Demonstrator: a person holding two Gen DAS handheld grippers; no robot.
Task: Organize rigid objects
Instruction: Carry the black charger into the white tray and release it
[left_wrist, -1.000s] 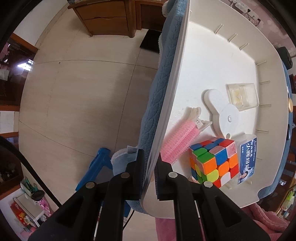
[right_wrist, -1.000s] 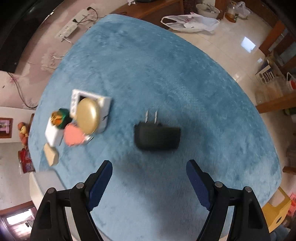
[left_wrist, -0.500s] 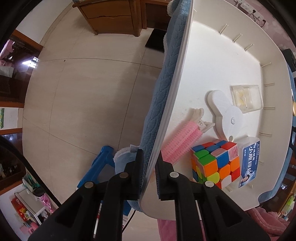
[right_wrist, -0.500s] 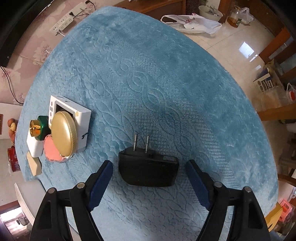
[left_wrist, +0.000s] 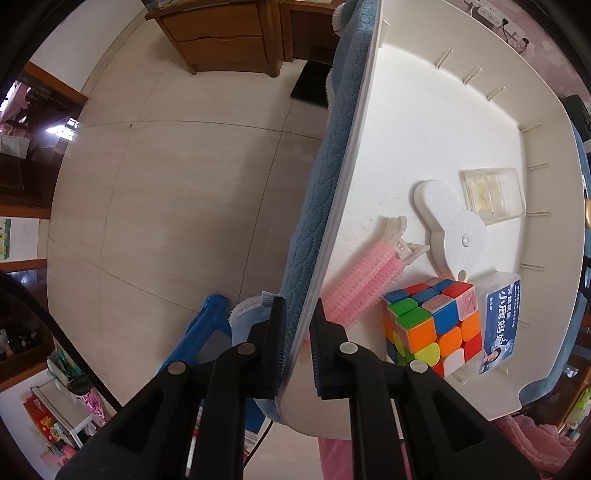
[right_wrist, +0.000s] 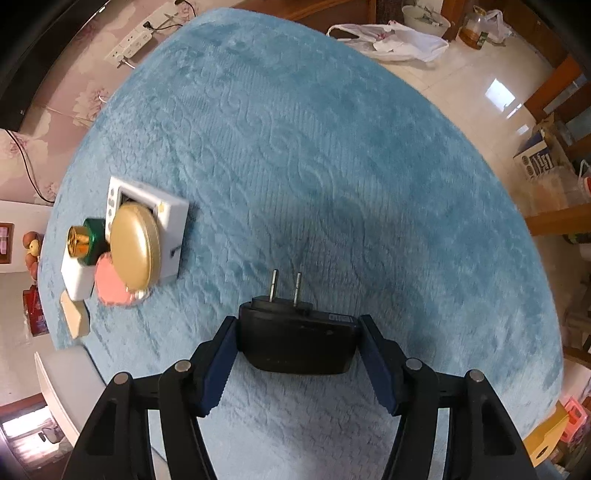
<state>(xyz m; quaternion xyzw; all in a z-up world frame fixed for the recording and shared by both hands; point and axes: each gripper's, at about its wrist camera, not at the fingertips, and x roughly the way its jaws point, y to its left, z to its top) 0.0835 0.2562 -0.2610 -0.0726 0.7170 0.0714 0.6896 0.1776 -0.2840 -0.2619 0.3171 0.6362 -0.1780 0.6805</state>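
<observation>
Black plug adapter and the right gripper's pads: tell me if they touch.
Touching. In the right wrist view, the right gripper, whose jaws have just been closing, has both blue pads against the ends of the black plug adapter, no gap visible.

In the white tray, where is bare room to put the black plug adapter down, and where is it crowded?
The far half of the white tray, beyond the clear box and white rabbit-shaped case, is bare. The near end is crowded: pink roller, colour cube and blue-labelled box lie close together.

Left gripper (left_wrist: 297, 349) clamped on white tray (left_wrist: 406, 118) rim. Inside tray: pink roller brush (left_wrist: 360, 291), colour cube (left_wrist: 432, 325), blue-label box (left_wrist: 500, 325), clear case (left_wrist: 493, 195).
</observation>
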